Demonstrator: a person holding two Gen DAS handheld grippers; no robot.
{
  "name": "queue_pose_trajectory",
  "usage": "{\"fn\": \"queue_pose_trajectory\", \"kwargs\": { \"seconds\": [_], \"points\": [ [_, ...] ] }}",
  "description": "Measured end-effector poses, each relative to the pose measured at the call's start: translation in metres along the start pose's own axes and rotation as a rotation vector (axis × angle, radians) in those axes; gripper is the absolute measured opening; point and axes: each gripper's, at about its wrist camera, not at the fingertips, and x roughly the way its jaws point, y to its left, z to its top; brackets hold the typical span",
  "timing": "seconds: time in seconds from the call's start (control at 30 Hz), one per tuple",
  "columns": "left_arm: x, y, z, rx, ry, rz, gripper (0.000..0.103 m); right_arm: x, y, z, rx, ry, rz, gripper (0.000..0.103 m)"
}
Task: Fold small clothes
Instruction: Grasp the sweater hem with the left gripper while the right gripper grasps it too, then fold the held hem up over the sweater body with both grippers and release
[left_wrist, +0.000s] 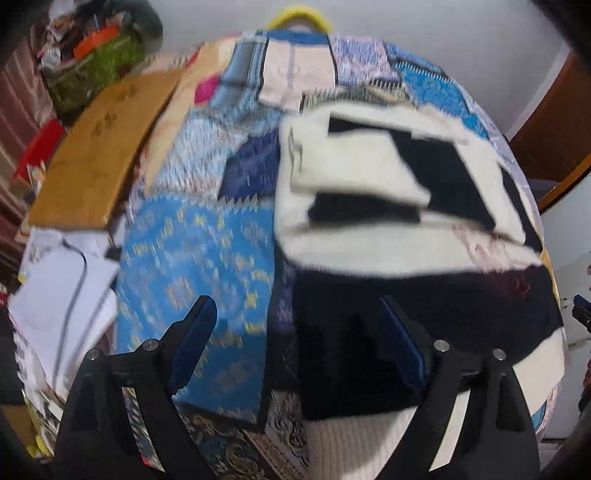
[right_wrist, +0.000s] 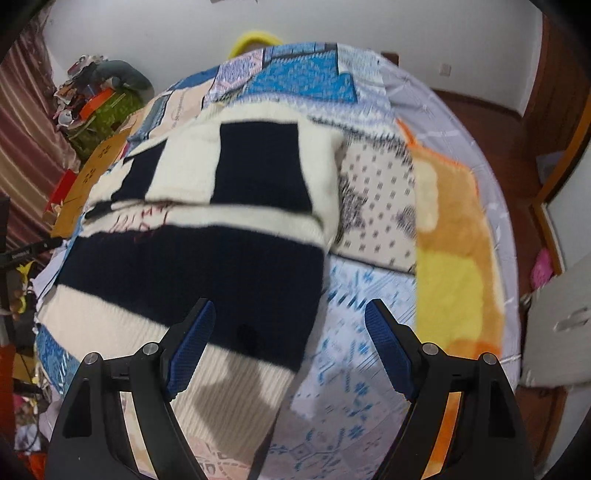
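Patchwork bed (left_wrist: 207, 243) is carrying the sweater (right_wrist: 207, 254); both tools, left tool (left_wrist: 299, 343) and right tool (right_wrist: 290, 347), are hanging released, so loose folds risk slumping open.

Sweater (right_wrist: 207, 266): ribbed matt knit. Quilt (left_wrist: 207, 251): printed cloth. Blanket (right_wrist: 458, 236): fluffy pile. Gripper pads (right_wrist: 192, 347): dimpled blue rubber; arms matt black plastic.

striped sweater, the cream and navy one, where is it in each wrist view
Left wrist view: the striped sweater fills the centre and right, its sleeves folded across its top; the open left gripper hangs over its near left edge.
Right wrist view: it fills the centre and left; the open right gripper hangs over its near right edge.
Shared landmark: the yellow loop beyond the bed's far end.
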Motion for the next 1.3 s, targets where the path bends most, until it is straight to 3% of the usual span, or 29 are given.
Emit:
{"fn": "queue_pose_trajectory", "kwargs": {
  "seconds": [0.1, 0.33, 0.4, 0.5, 0.57, 0.7, 0.87, 1.0, 1.3],
  "points": [
    [0.011, -0.002, -0.016, 0.003, 0.038, -0.011, 0.088, 0.008, 0.001, -0.010, 0.019, 0.019, 0.023, 0.081],
    [0.020, -0.009, -0.032, -0.020, 0.042, -0.045, 0.088, 0.024, 0.000, -0.022, 0.061, 0.032, 0.083, 0.081],
    [0.021, -0.010, -0.032, -0.034, 0.044, -0.064, 0.084, 0.025, -0.003, -0.022, 0.086, 0.022, 0.117, 0.072],
    [0.020, -0.014, -0.031, -0.038, 0.049, -0.100, 0.070, 0.028, -0.007, -0.024, 0.122, 0.019, 0.185, 0.053],
    [0.017, -0.020, -0.031, -0.020, 0.043, -0.112, 0.057, 0.029, -0.007, -0.024, 0.123, 0.013, 0.193, 0.047],
    [0.009, -0.030, -0.031, 0.021, 0.024, -0.133, 0.045, 0.026, -0.004, -0.022, 0.106, -0.002, 0.207, 0.022],
    [0.000, -0.039, -0.025, 0.048, -0.004, -0.145, 0.010, 0.019, 0.004, -0.014, 0.047, -0.047, 0.183, 0.015],
    [-0.012, -0.042, -0.014, 0.053, -0.048, -0.154, 0.008, 0.010, 0.010, 0.001, 0.010, -0.094, 0.168, 0.014],
    [-0.053, -0.038, 0.029, 0.023, -0.241, -0.128, 0.007, -0.019, 0.013, 0.037, -0.030, -0.236, 0.133, 0.013]
  ]
}}
